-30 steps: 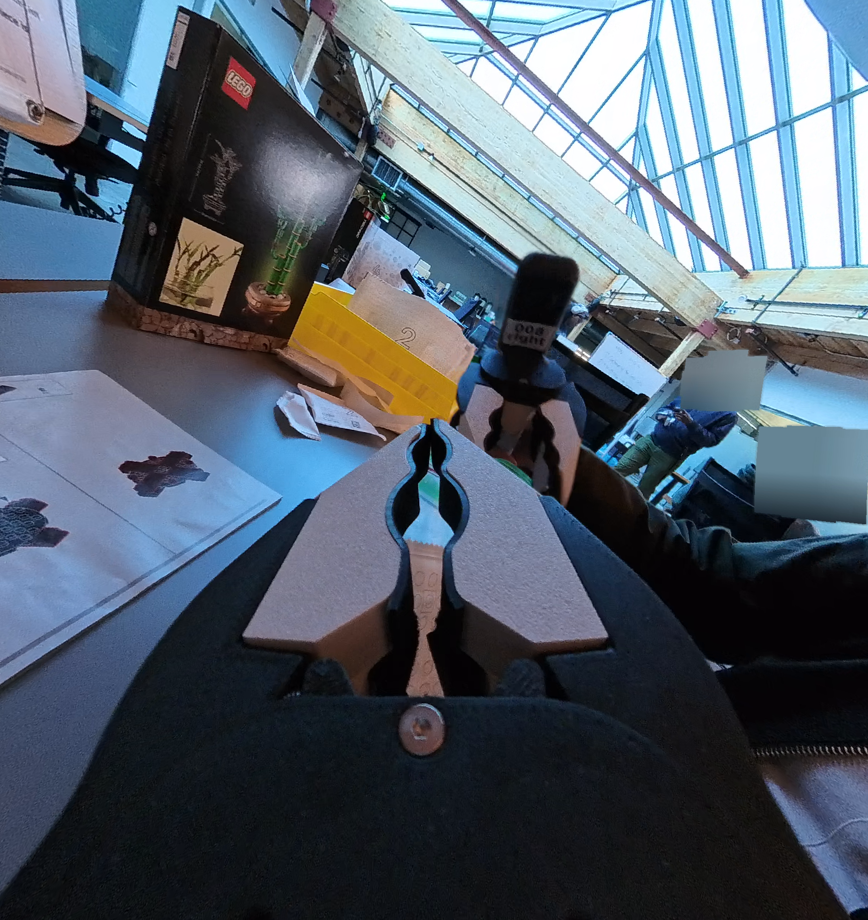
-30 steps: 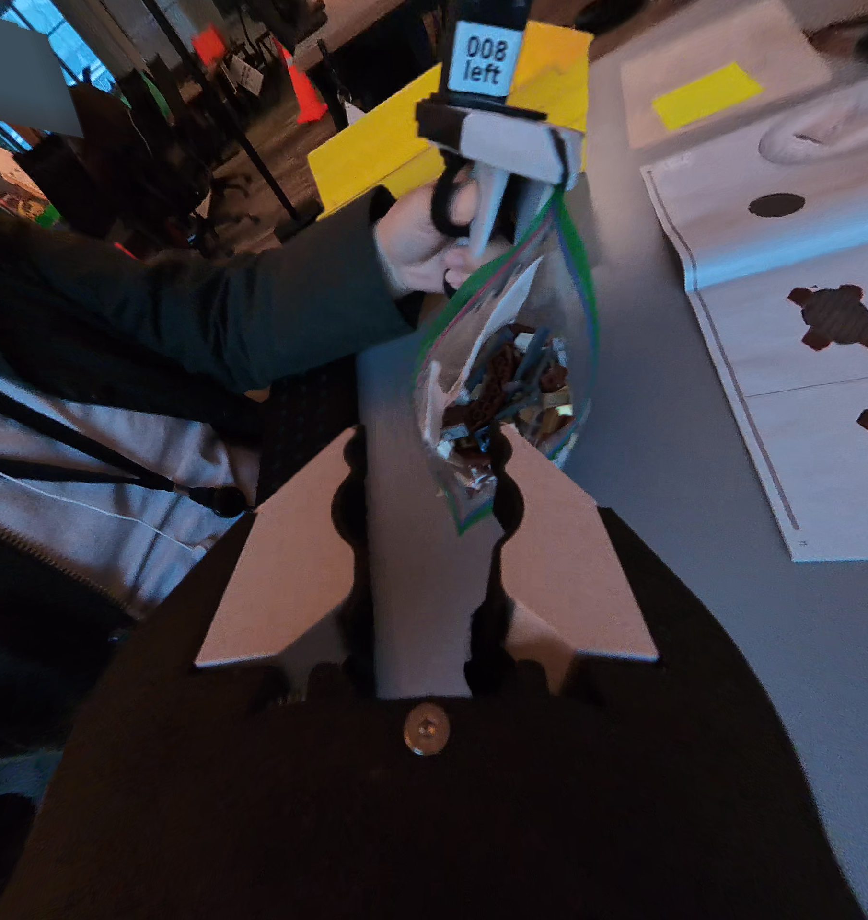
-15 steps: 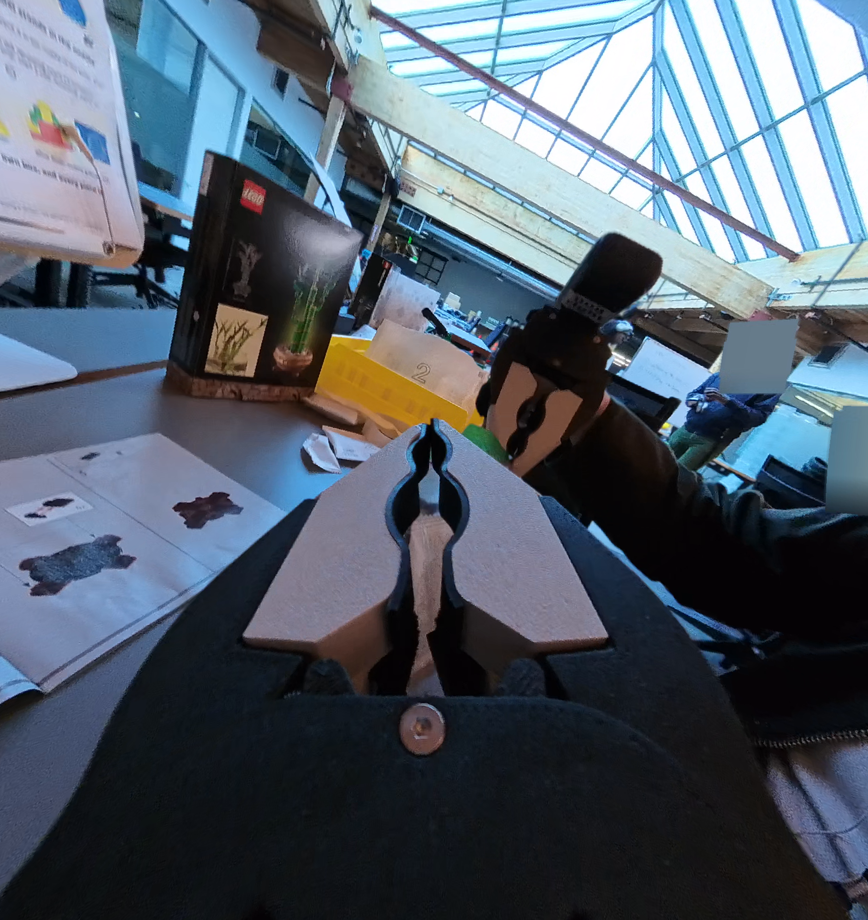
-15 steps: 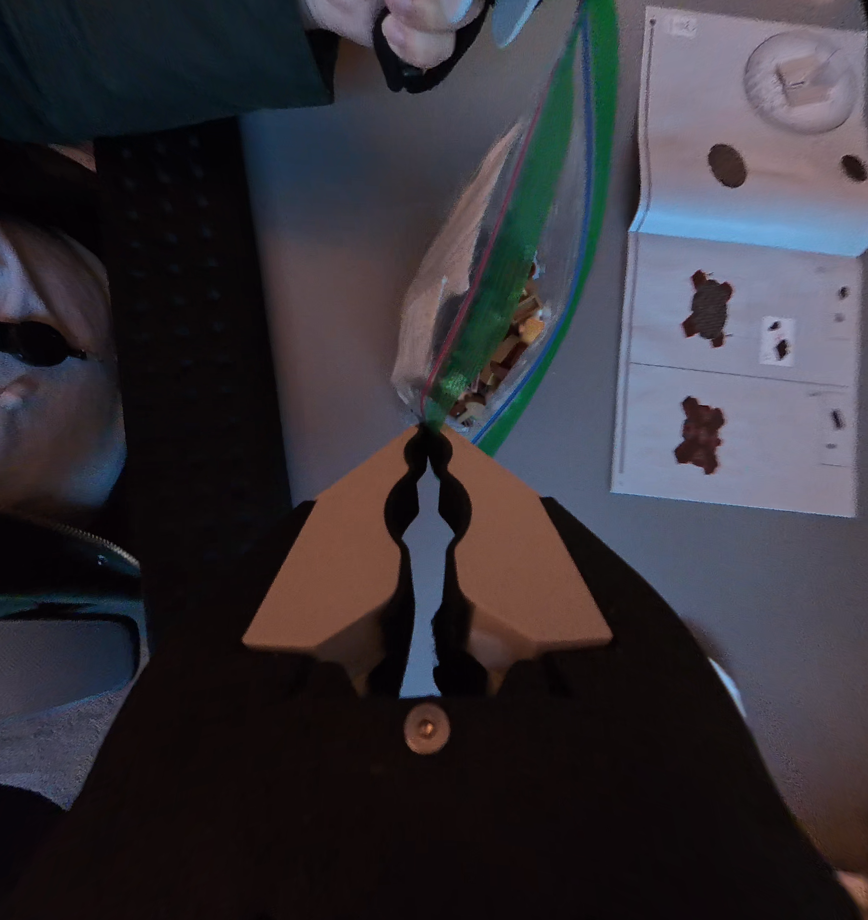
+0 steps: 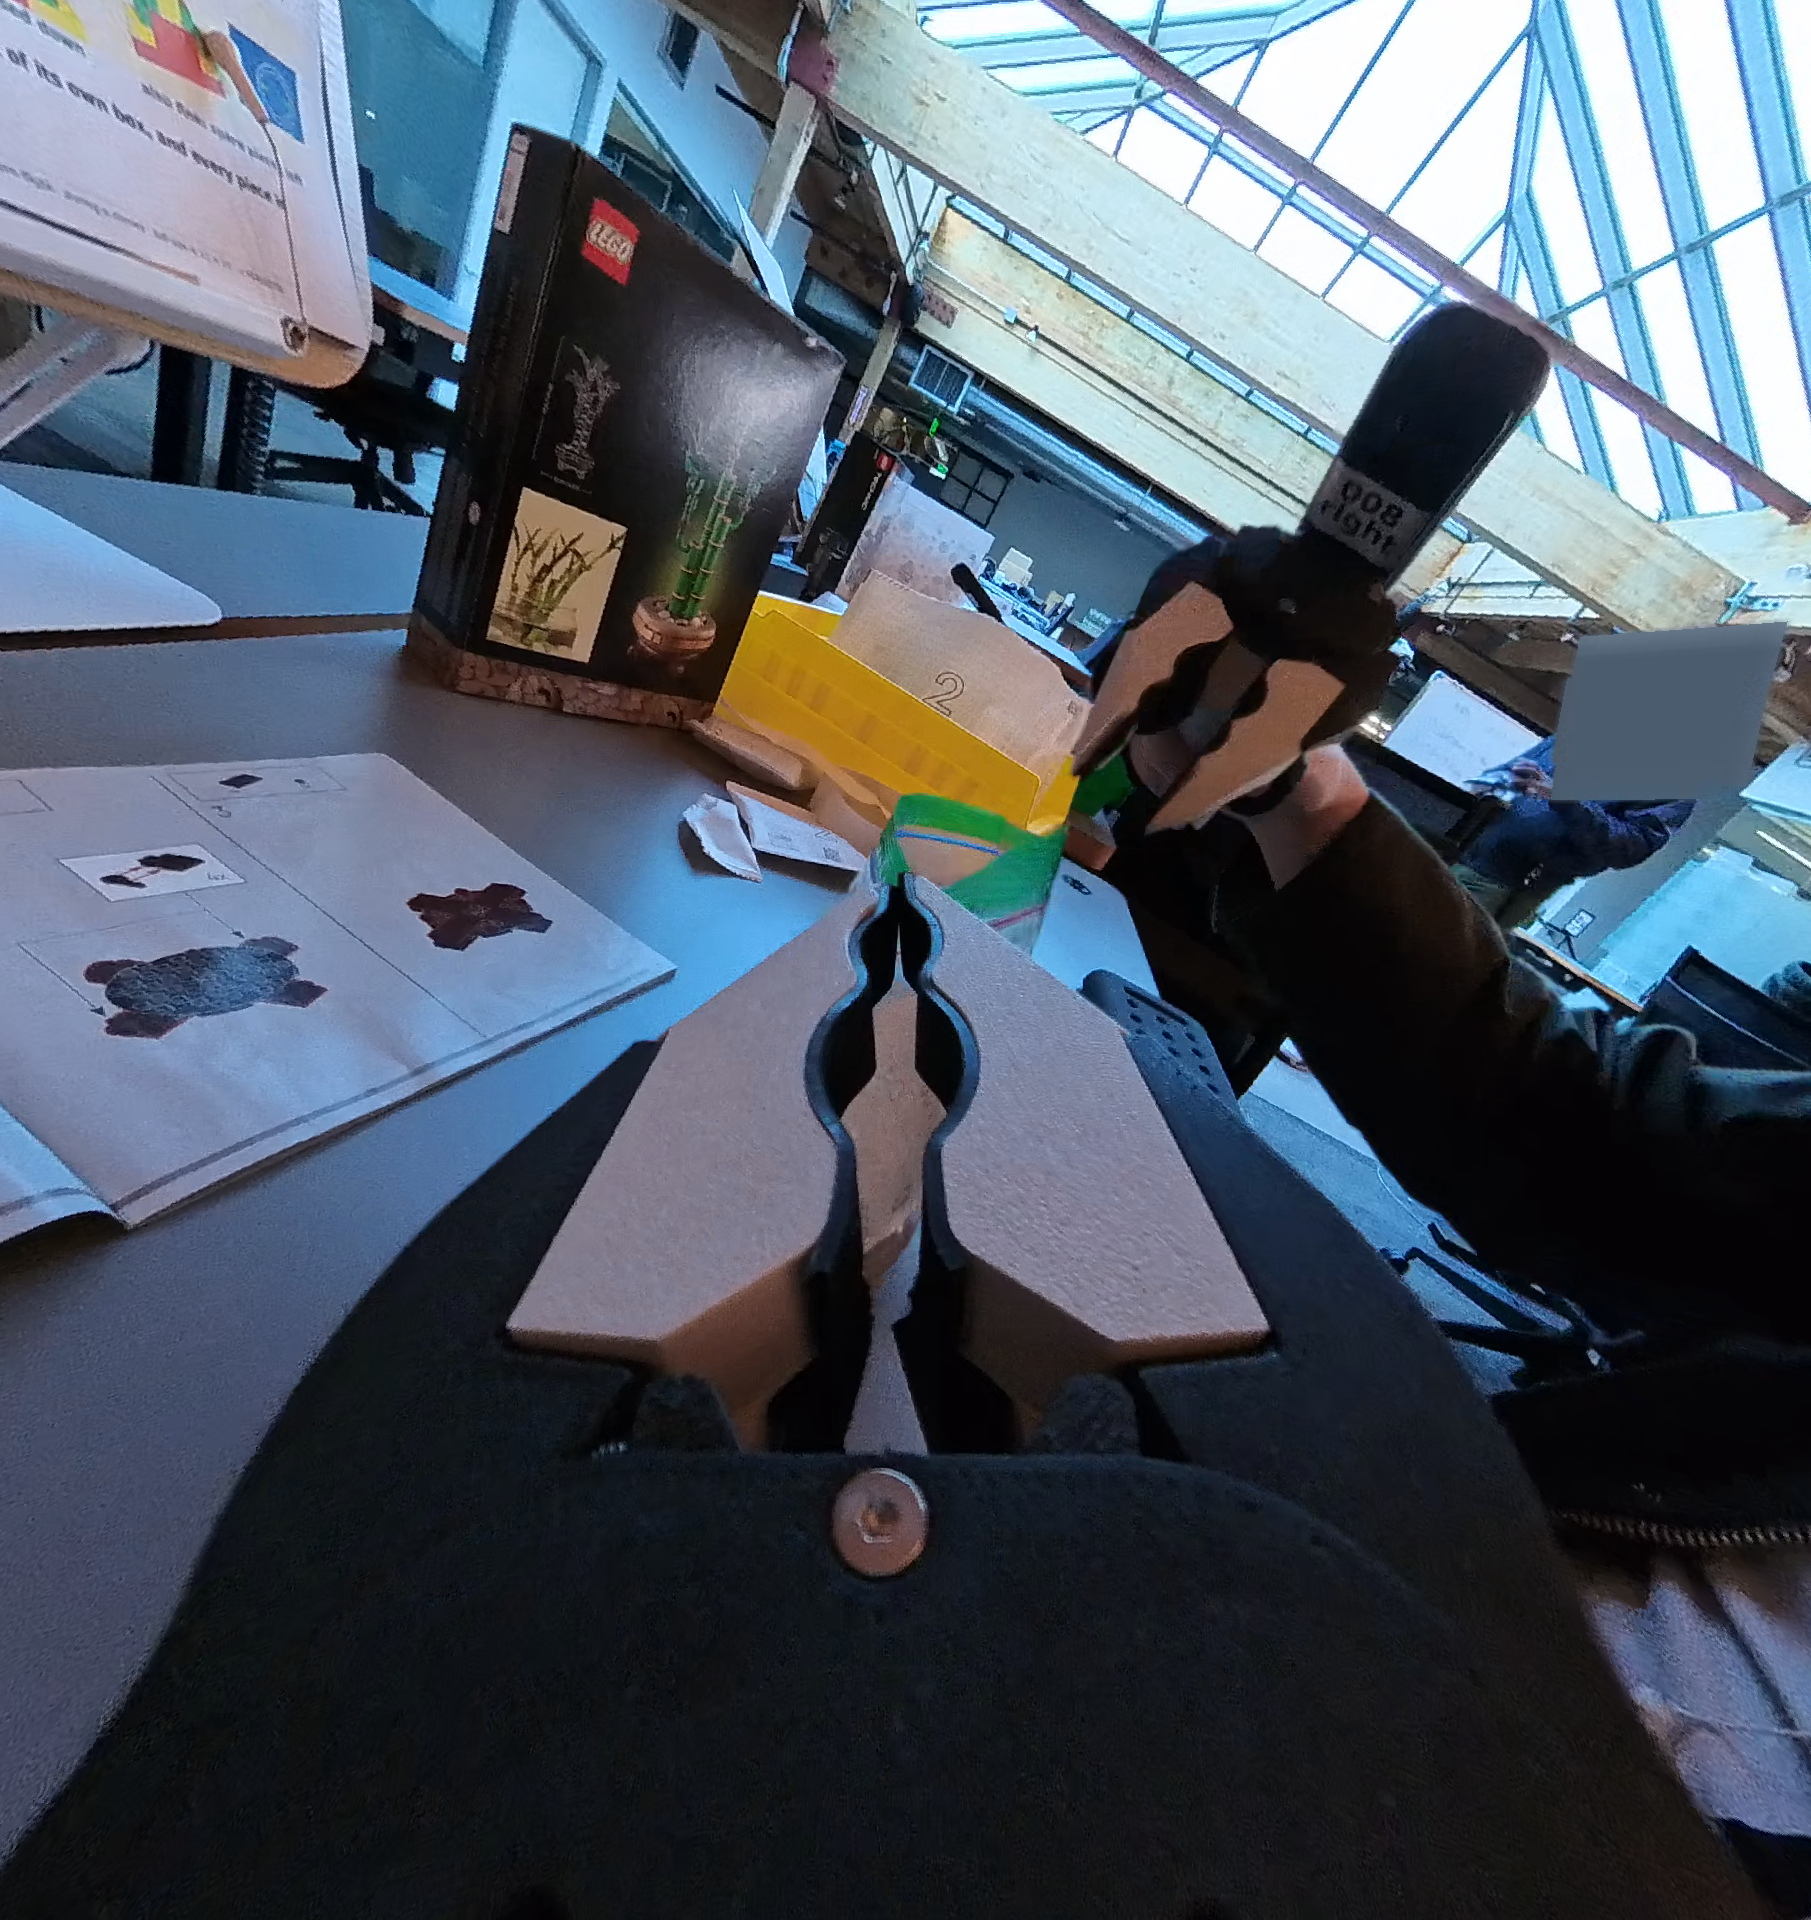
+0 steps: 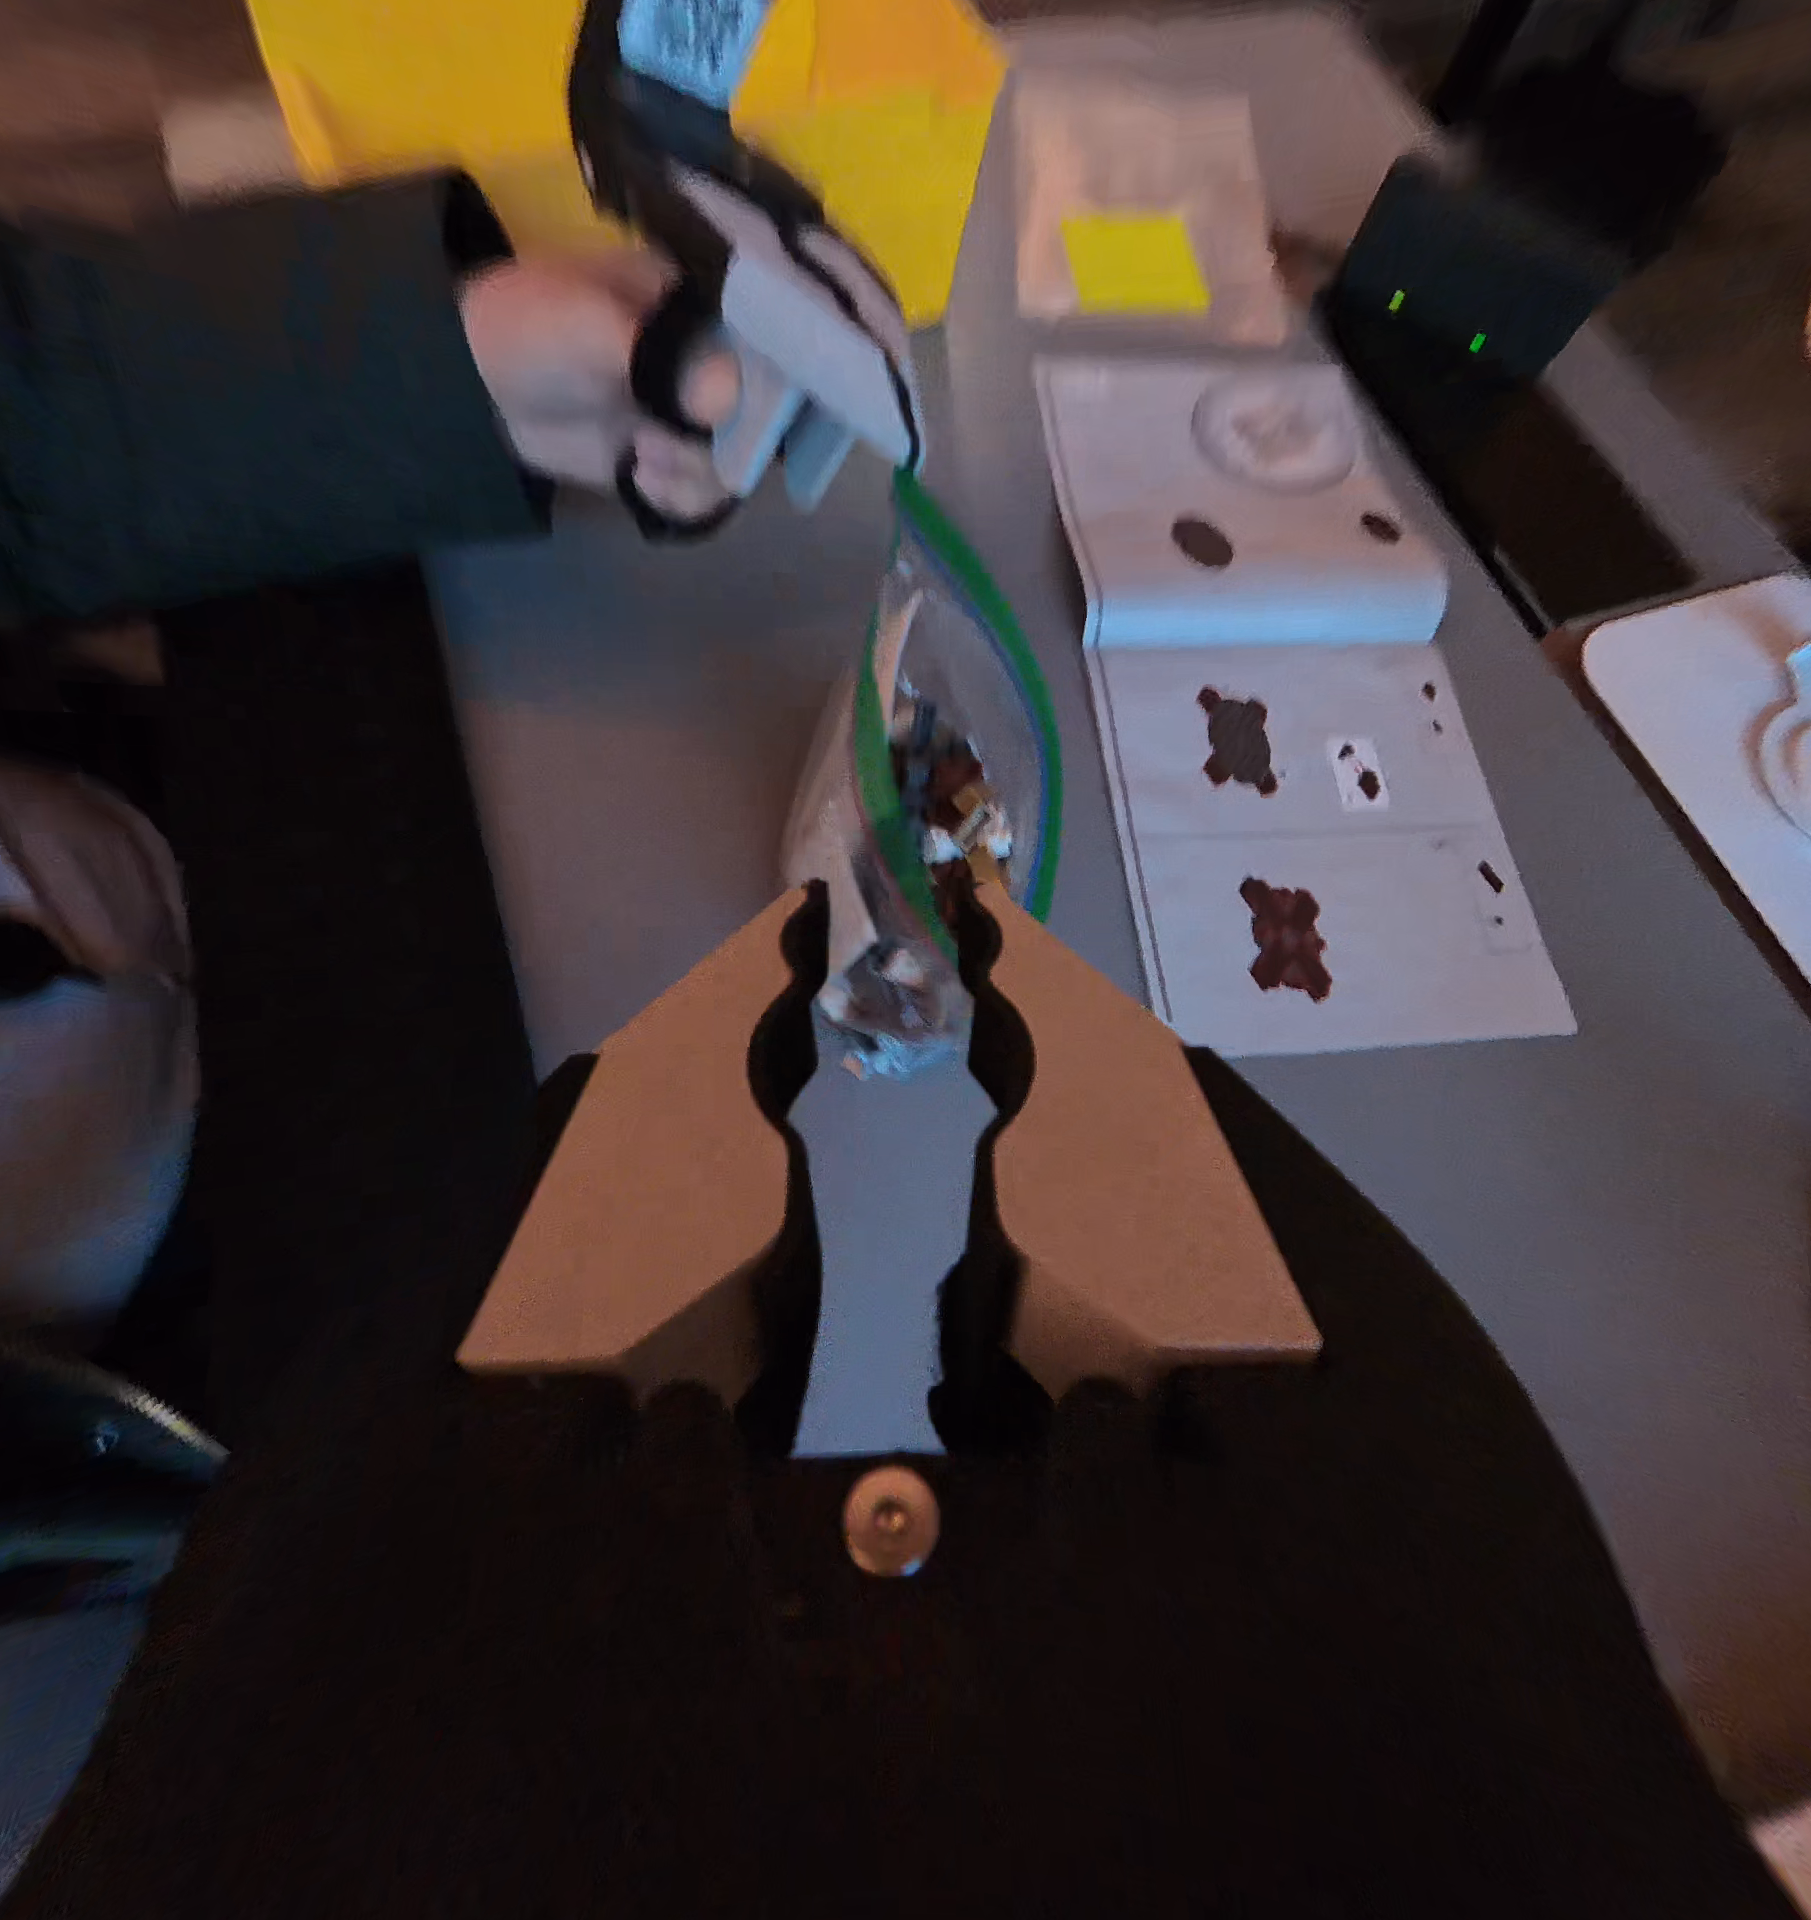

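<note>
bag: clear zip bag (image 6: 942, 748) with green seal strip, small brown, tan and dark bricks inside; hangs over the grey surface (image 6: 631, 748) between the two grippers, mouth spread; its green rim (image 5: 968, 852) shows just past the left gripper's tips
left gripper: left gripper (image 5: 899, 891) has its jaws pressed together on one end of the bag's green rim; from the right wrist view the same gripper (image 6: 896, 457) pinches the top corner of the seal, a hand (image 6: 589, 384) in a dark sleeve on its handle
right gripper: right gripper (image 6: 896, 904) has its jaws parted, a gap between the tips; lower part of the bag sits in that gap; contact with the pads unclear, frame blurred; in the left wrist view it (image 5: 1114, 764) is at the green strip's far end, whether it is pinching cannot be told there
booklet: open instruction booklet (image 6: 1316, 831) flat on the surface just beside the bag, pages with dark brown shapes
yellow bin: yellow bin (image 5: 859, 717) beyond the bag, paper bags in it
box: black set box (image 5: 610, 520) with a bamboo plant picture, upright behind the bin
scraps: torn paper scraps (image 5: 766, 831) between bin and booklet
far corner: black device (image 6: 1452, 281) with green lights beyond the booklet; white tray (image 6: 1711, 727) at the right edge
overhead: glass roof and timber beams (image 5: 1192, 260)
</note>
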Available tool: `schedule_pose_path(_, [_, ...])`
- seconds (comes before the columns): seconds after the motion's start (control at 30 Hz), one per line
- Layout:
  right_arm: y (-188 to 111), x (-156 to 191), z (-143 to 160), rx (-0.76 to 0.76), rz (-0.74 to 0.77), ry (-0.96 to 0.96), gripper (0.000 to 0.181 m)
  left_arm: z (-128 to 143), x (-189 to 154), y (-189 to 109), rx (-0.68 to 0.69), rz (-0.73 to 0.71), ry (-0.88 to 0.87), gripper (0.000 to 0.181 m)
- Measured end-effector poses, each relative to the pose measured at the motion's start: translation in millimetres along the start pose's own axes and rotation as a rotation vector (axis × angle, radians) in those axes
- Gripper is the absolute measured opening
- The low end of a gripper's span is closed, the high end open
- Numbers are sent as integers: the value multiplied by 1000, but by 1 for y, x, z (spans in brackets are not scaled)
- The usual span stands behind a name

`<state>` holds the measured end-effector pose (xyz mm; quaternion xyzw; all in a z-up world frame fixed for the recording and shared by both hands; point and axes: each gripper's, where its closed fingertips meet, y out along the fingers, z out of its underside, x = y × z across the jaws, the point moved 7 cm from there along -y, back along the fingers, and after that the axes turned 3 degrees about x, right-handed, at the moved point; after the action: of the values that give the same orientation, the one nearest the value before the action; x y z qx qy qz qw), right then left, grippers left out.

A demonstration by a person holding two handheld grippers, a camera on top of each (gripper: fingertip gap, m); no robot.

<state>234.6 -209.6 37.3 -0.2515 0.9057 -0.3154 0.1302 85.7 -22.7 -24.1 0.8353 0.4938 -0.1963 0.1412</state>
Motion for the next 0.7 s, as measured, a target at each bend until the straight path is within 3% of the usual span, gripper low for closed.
schedule_pose_path(0.03, [-2,2,5,-49,-2,28,26,1,1,-1,5,-5,-6,0])
schedule_pose_path(0.1, [2,2,19,-67,44,69,49,3,2,-1,13,-7,-14,0])
schedule_pose_path(0.2, [8,0,32,-176,102,134,60,-2,-5,-3,-13,22,12,0])
schedule_pose_path(0.27, [14,-10,38,-312,153,231,96,-3,-11,-2,-7,38,62,0])
schedule_pose_path(0.3, [20,-14,42,-359,136,268,105,-2,-13,-1,-3,49,86,0])
schedule_pose_path(0.37, [37,-23,49,-410,48,326,104,-2,-16,0,5,63,100,0])
schedule_pose_path(0.5, [56,-48,46,-493,-130,470,85,-2,-15,-2,2,85,95,0])
schedule_pose_path(0.63, [73,-69,51,-395,-237,468,75,-2,-16,-3,6,101,109,0])
schedule_pose_path(0.7, [75,-71,52,-426,-376,478,50,-2,-15,-4,7,102,110,0])
